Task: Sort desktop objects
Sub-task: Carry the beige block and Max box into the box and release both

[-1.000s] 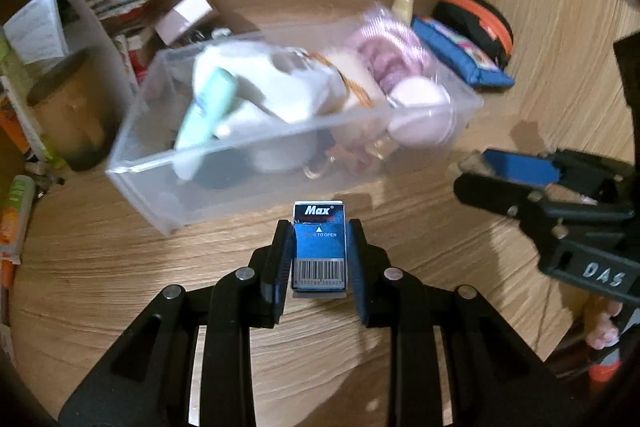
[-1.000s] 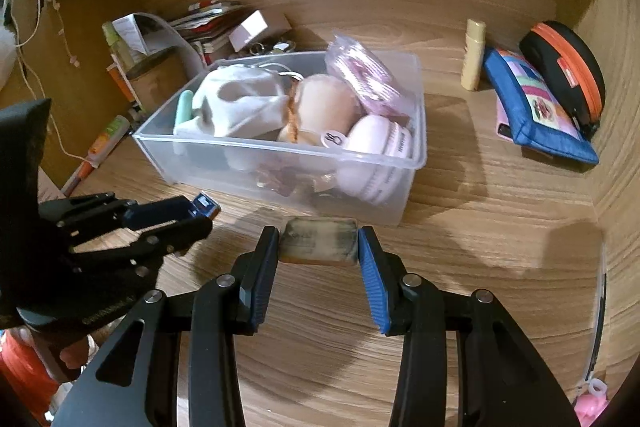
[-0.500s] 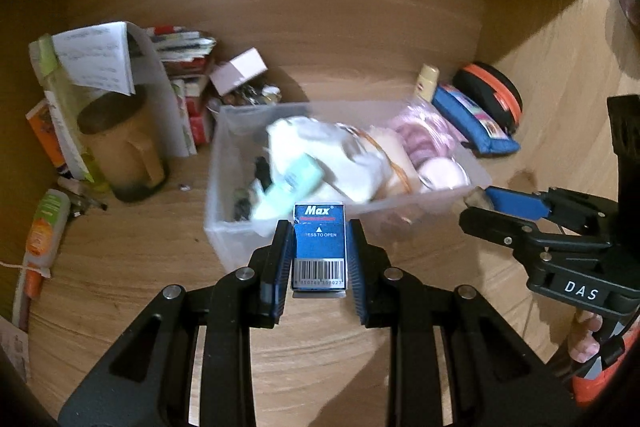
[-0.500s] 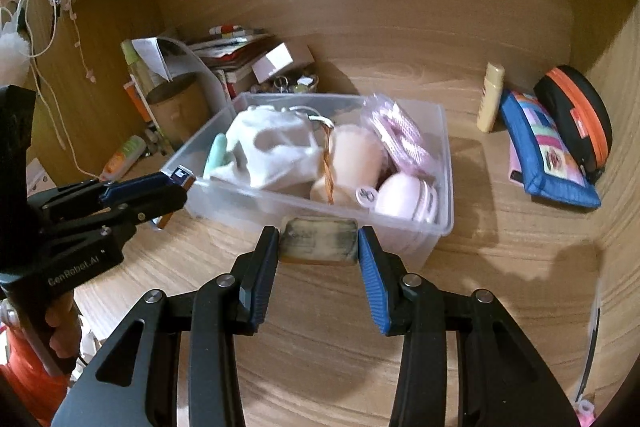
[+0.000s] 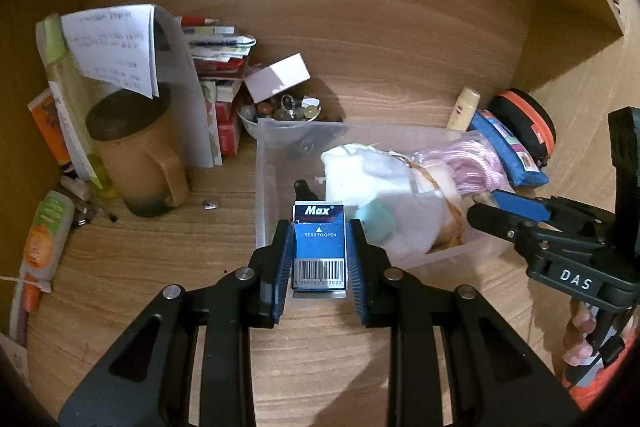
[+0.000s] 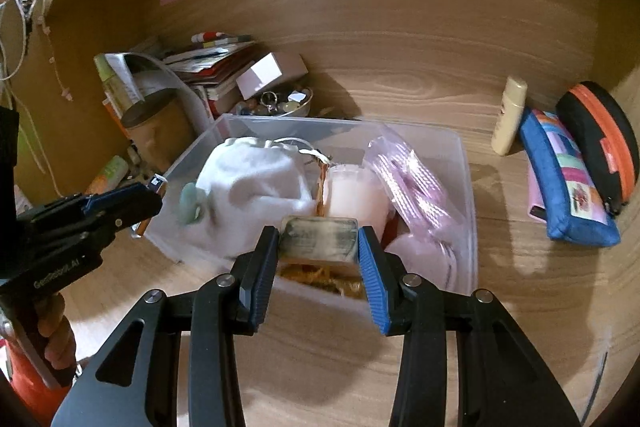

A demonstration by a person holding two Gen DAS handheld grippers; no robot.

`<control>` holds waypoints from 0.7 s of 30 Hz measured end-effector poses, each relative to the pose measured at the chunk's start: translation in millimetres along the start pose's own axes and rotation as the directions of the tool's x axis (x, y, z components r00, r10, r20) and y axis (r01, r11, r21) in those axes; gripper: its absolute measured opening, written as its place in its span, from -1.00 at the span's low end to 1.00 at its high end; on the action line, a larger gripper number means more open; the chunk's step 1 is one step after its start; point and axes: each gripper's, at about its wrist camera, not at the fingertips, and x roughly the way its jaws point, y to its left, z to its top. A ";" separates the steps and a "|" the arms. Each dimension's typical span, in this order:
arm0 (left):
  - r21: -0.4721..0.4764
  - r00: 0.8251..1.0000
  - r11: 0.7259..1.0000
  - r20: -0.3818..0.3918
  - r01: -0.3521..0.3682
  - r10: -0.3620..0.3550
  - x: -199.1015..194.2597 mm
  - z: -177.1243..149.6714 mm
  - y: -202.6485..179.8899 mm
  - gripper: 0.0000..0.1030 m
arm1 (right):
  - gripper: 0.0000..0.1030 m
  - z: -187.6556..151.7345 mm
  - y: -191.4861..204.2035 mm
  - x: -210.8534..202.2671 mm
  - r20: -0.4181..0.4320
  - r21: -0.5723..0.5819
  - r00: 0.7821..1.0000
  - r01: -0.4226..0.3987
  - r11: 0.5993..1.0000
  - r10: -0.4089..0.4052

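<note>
My left gripper (image 5: pixel 319 233) is shut on a small blue "Max" box (image 5: pixel 319 247) with a barcode, held over the near left corner of a clear plastic bin (image 5: pixel 262 171). My right gripper (image 6: pixel 318 233) is shut on a grey-green rectangular block (image 6: pixel 318 239), held over the bin's near wall (image 6: pixel 472 227). The bin holds a white cloth bag (image 6: pixel 252 183), a pale pink jar (image 6: pixel 354 193), pink packets (image 6: pixel 412 175) and a mint-green item (image 5: pixel 376 221). Each gripper shows in the other's view: the right one (image 5: pixel 504 211), the left one (image 6: pixel 132 199).
A brown mug (image 5: pixel 136 155), papers and books (image 5: pixel 216 67), a bowl of beads (image 5: pixel 280 111) and a white box (image 5: pixel 278 77) stand at the back left. A cream tube (image 6: pixel 510 115), a blue pouch (image 6: pixel 568 183) and a black-orange case (image 6: pixel 600 139) lie right. An orange-green tube (image 5: pixel 44 247) lies far left.
Both grippers have risen and moved forward with their objects, from in front of the bin to over its near edge. The left view has swung left, showing the mug and papers.
</note>
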 end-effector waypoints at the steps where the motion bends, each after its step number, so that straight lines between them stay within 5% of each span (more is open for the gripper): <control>1: -0.002 1.000 1.000 -0.003 0.005 -0.005 2.9 0.3 0.8 -0.49 | -0.28 0.8 -0.3 3.8 -0.003 -0.002 1.000 0.003 1.000 -0.003; 14: -0.019 0.999 0.999 -0.017 0.038 -0.038 15.1 0.8 4.5 -0.48 | -0.24 0.0 -5.9 11.6 -0.004 0.012 1.000 -0.007 1.000 0.007; 21: -0.013 0.998 0.998 -0.004 0.066 -0.067 6.3 0.3 1.2 -0.30 | -0.08 1.1 2.7 -1.5 0.021 -0.020 1.000 0.008 1.000 -0.007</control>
